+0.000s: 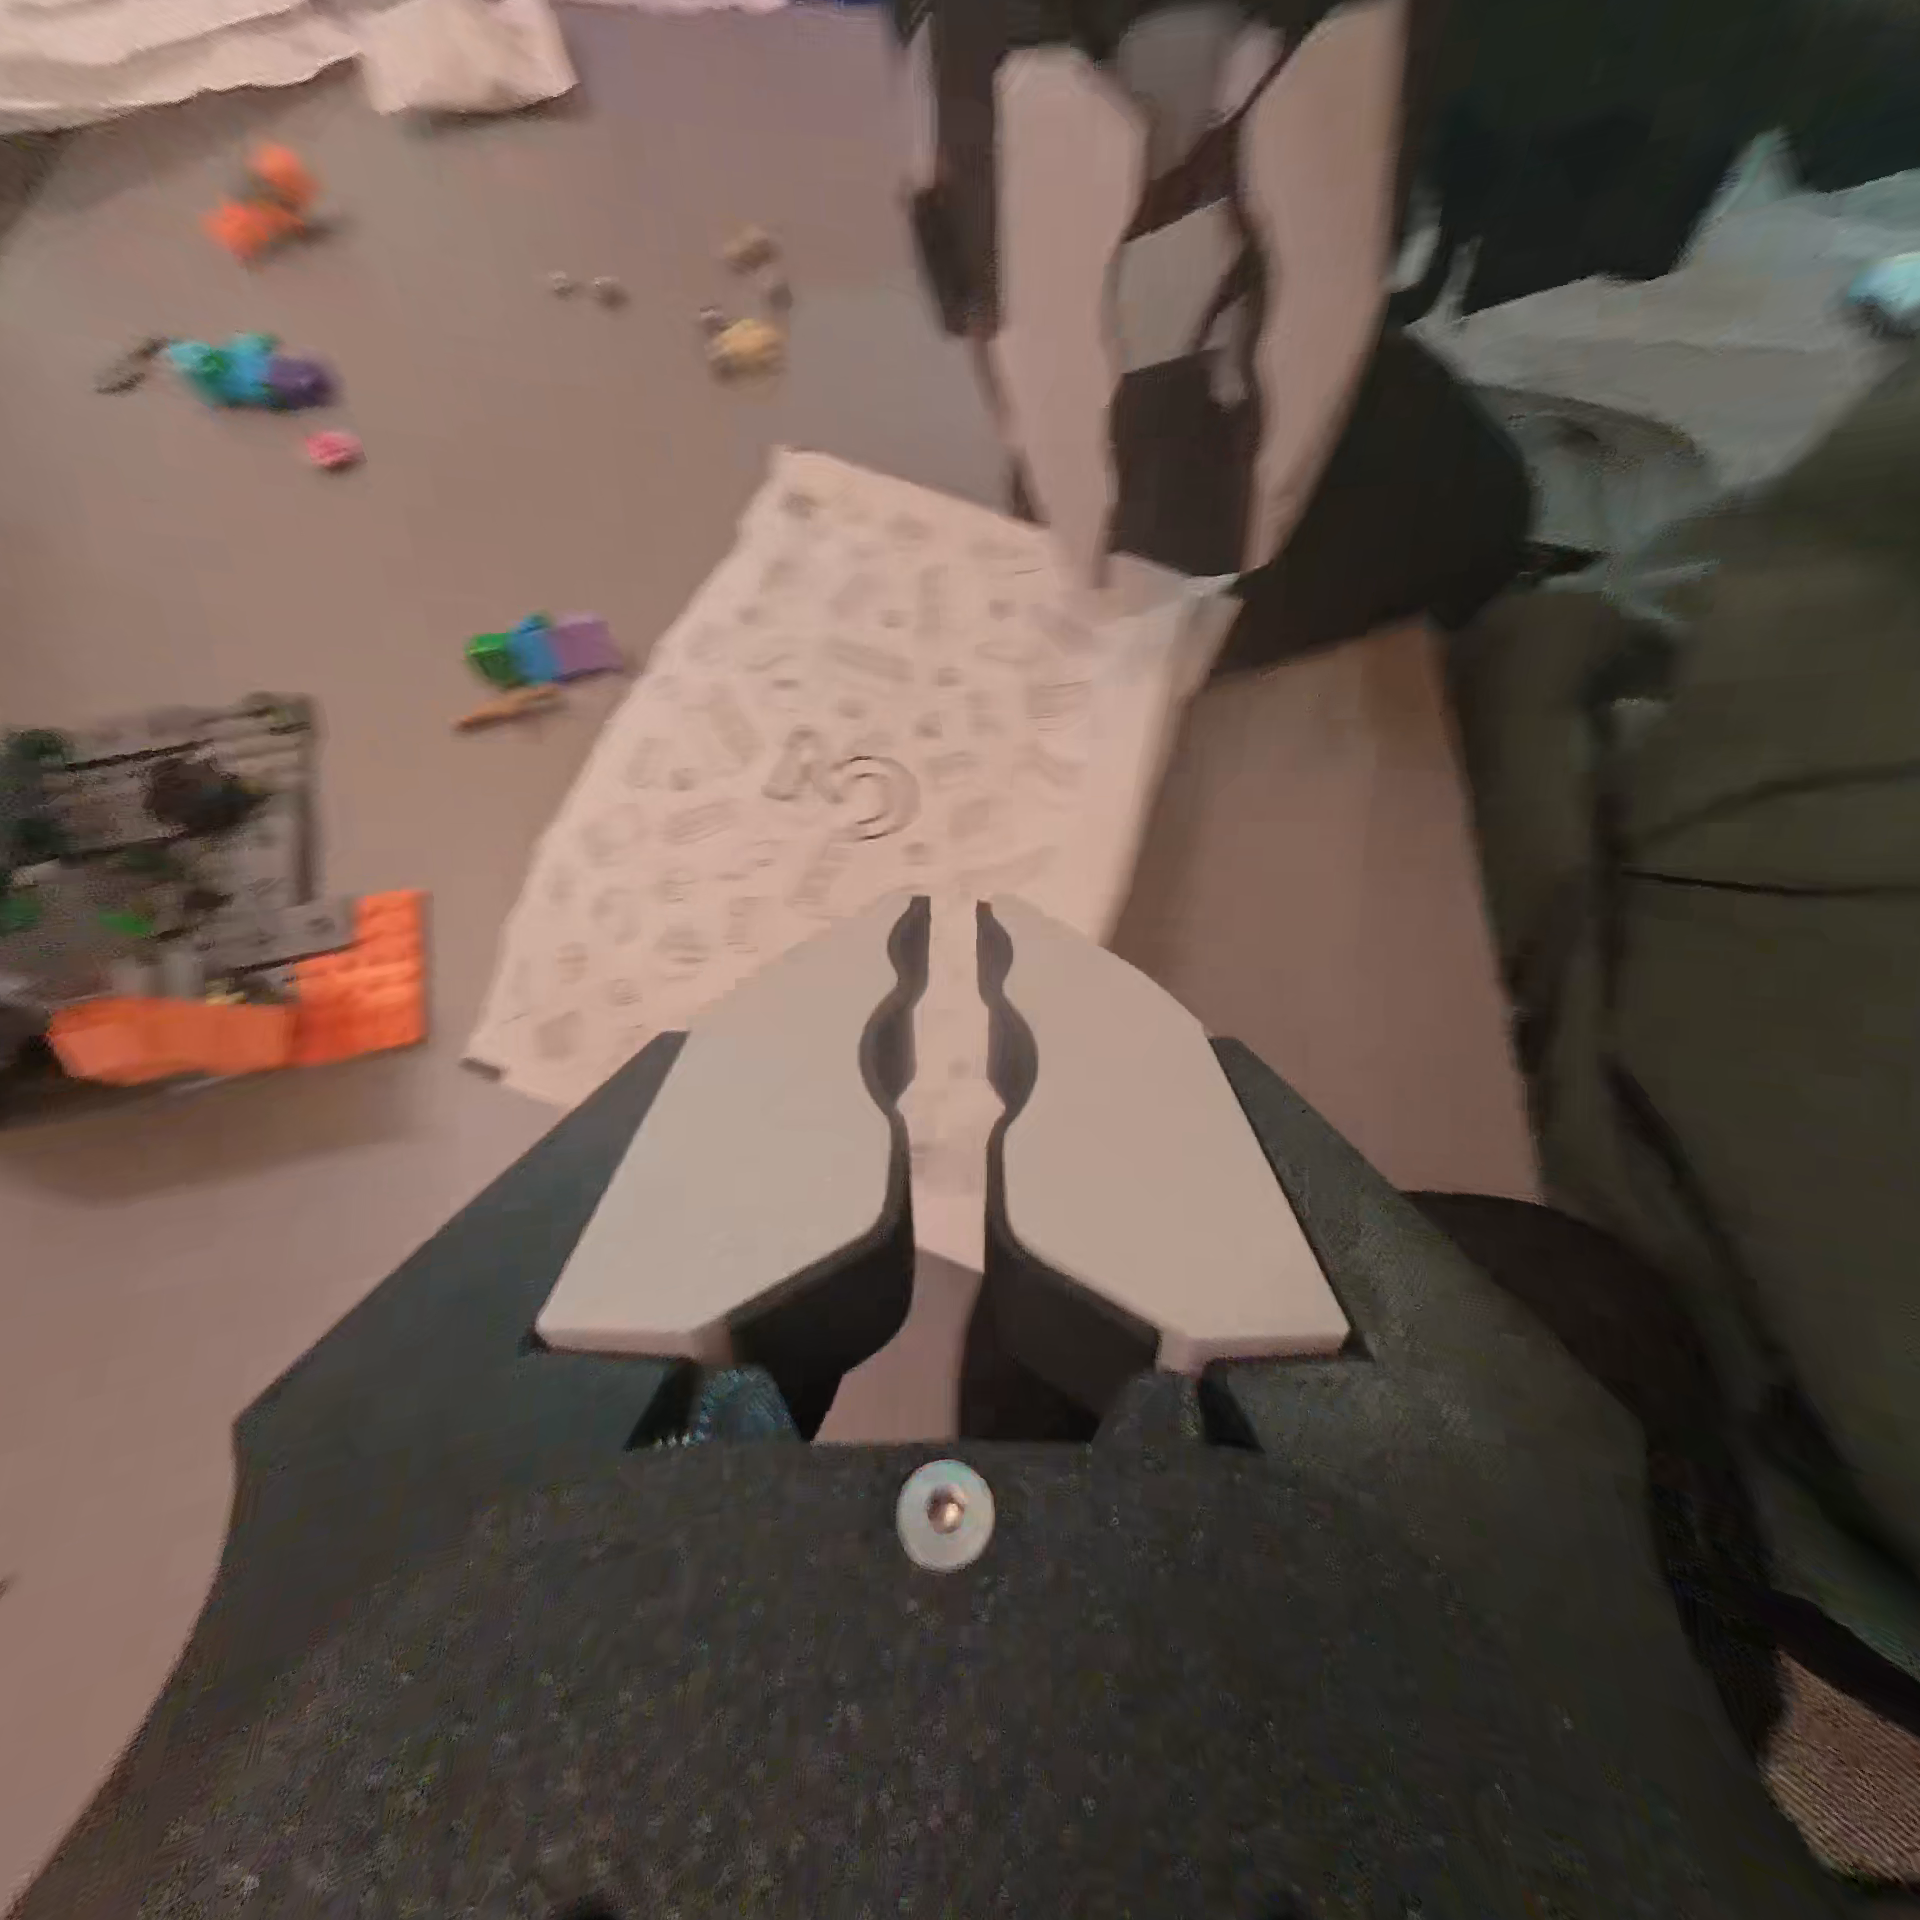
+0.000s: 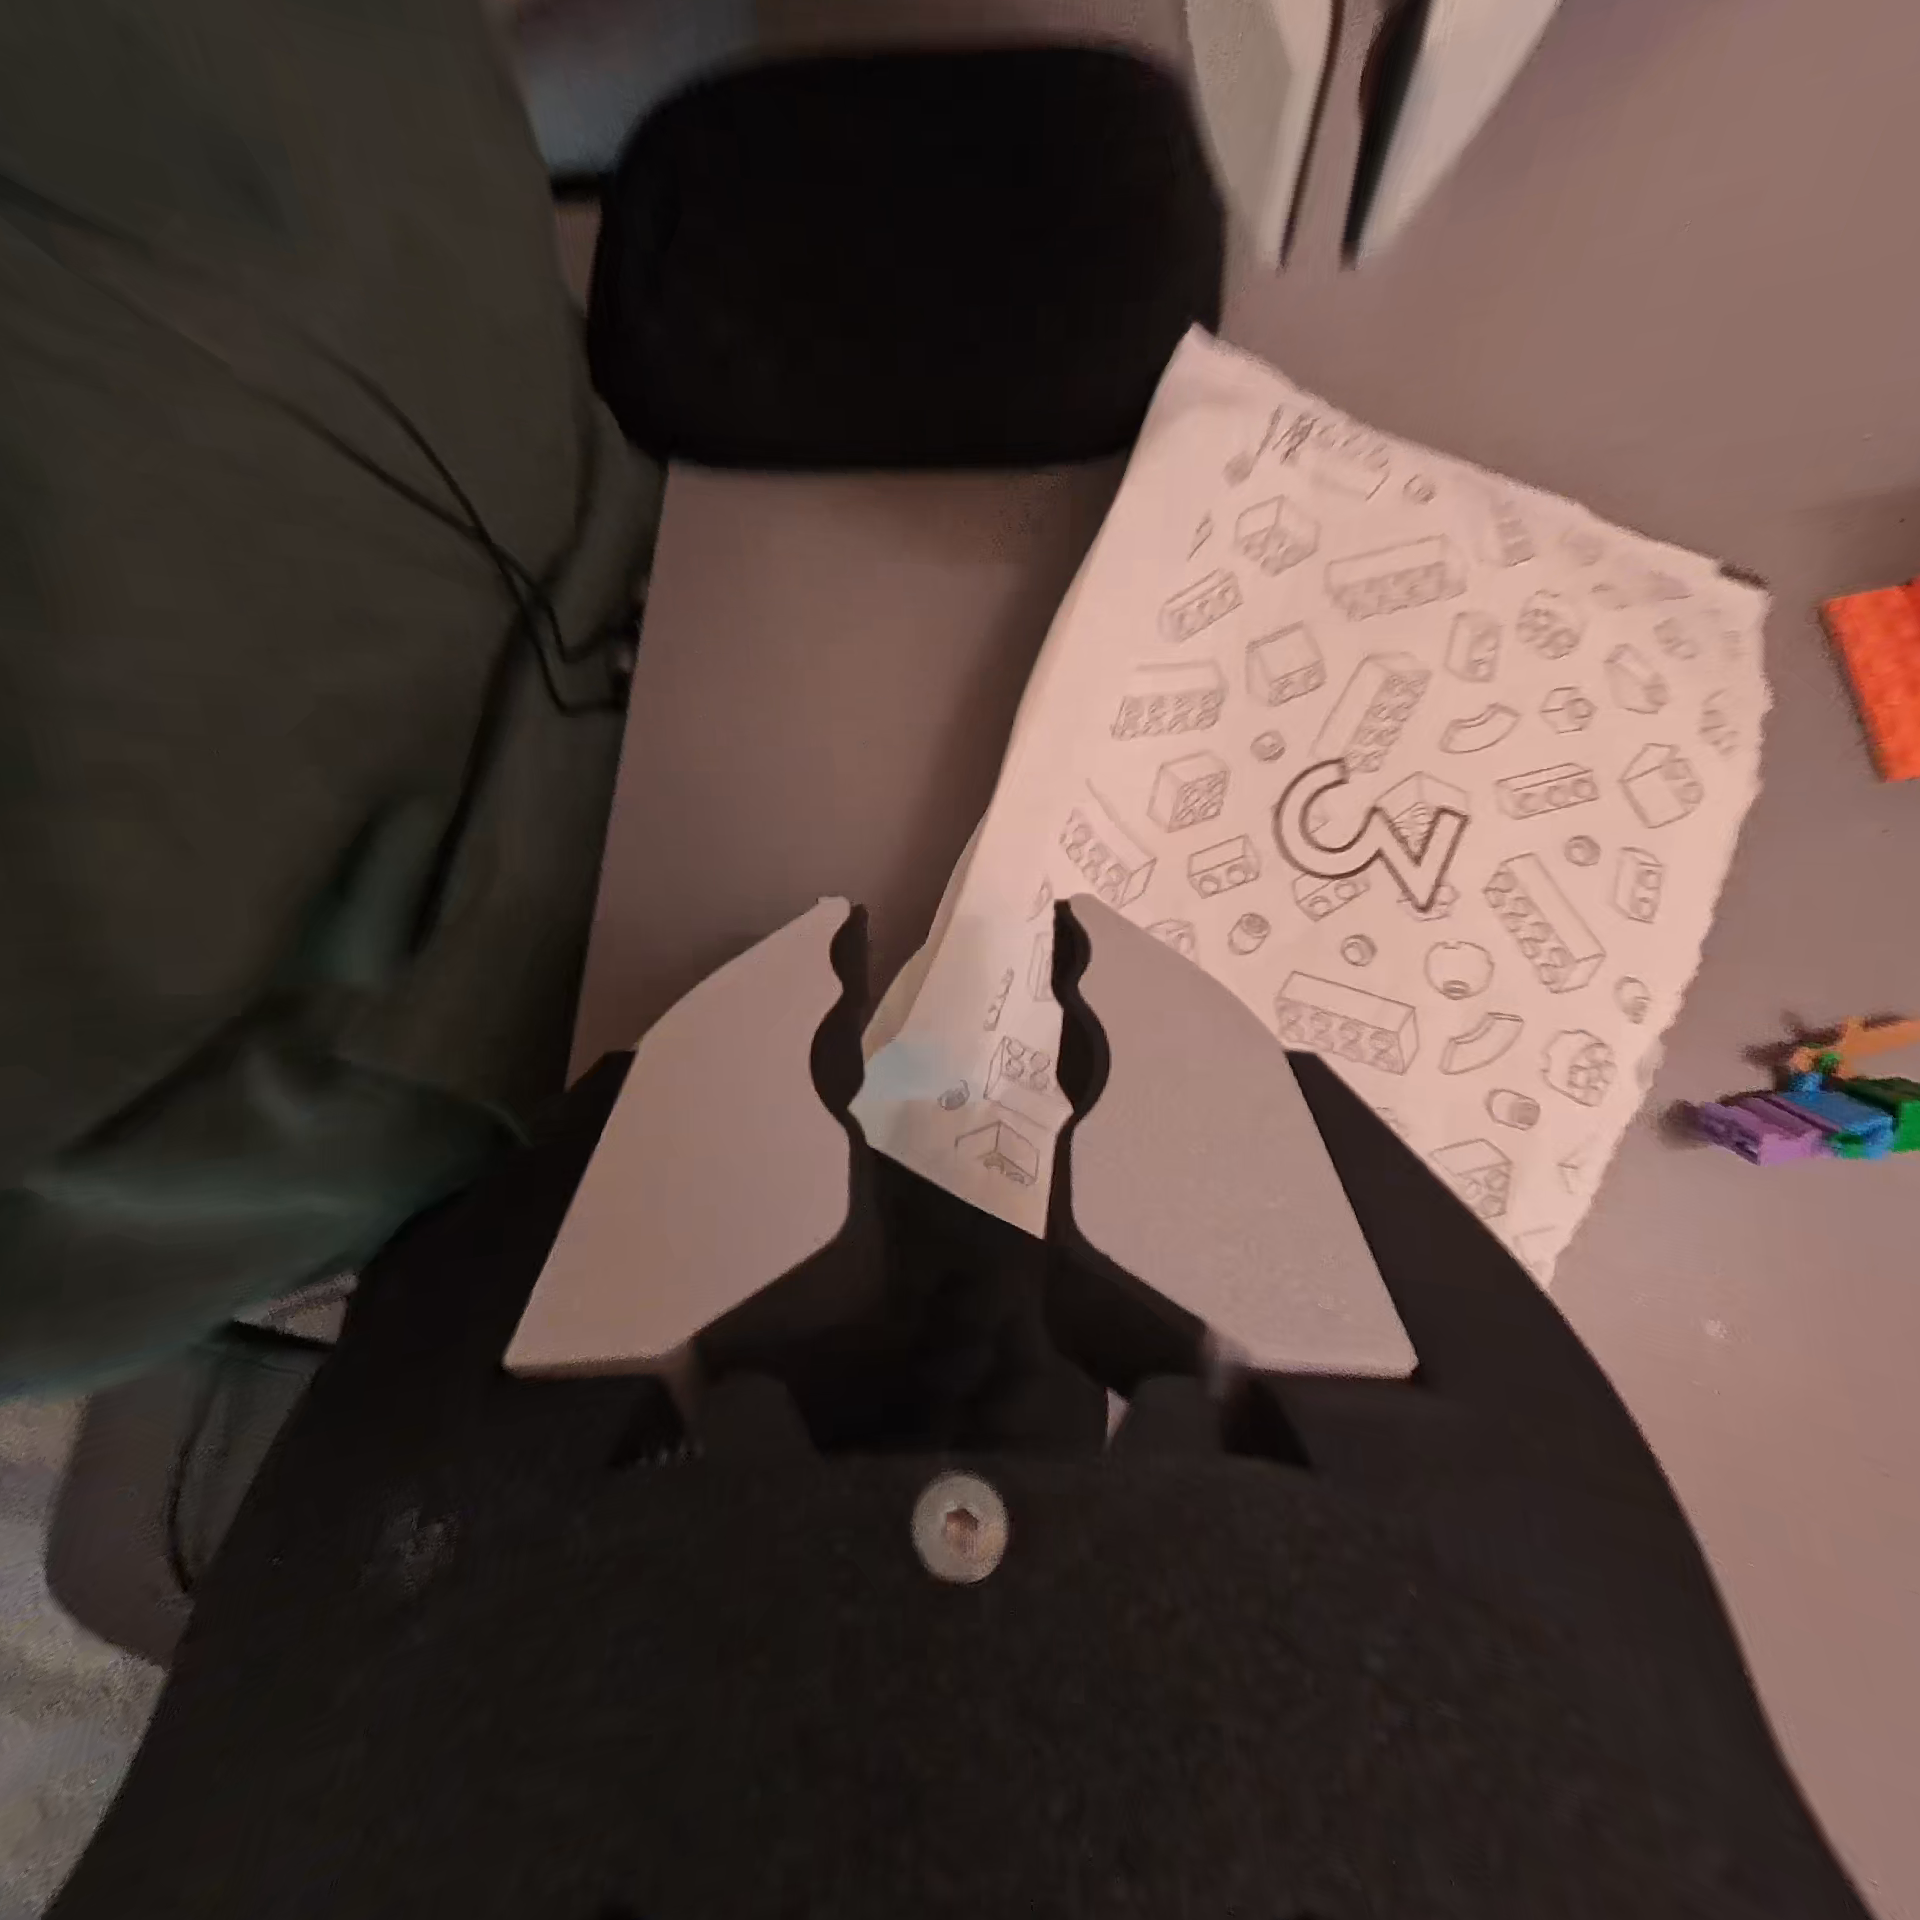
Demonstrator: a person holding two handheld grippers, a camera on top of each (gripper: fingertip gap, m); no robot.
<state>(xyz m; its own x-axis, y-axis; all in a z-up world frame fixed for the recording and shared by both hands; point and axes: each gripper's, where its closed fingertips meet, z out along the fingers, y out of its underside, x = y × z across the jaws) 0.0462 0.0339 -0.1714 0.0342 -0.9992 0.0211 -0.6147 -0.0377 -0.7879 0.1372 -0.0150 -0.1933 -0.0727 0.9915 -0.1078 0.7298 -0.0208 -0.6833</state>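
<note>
Jaws of the left gripper (image 1: 951, 914) stand a narrow slit apart, empty, above the near edge of a white printed sheet (image 1: 831, 727) on the grey desk (image 1: 312, 1247). Jaws of the right gripper (image 2: 956, 920) are wider apart, empty, over the sheet's (image 2: 1403, 779) corner. At 9 o'clock of the left gripper sits an orange brick build (image 1: 353, 987); coloured bricks (image 2: 1808, 1117) lie at 3 o'clock of the right.
</note>
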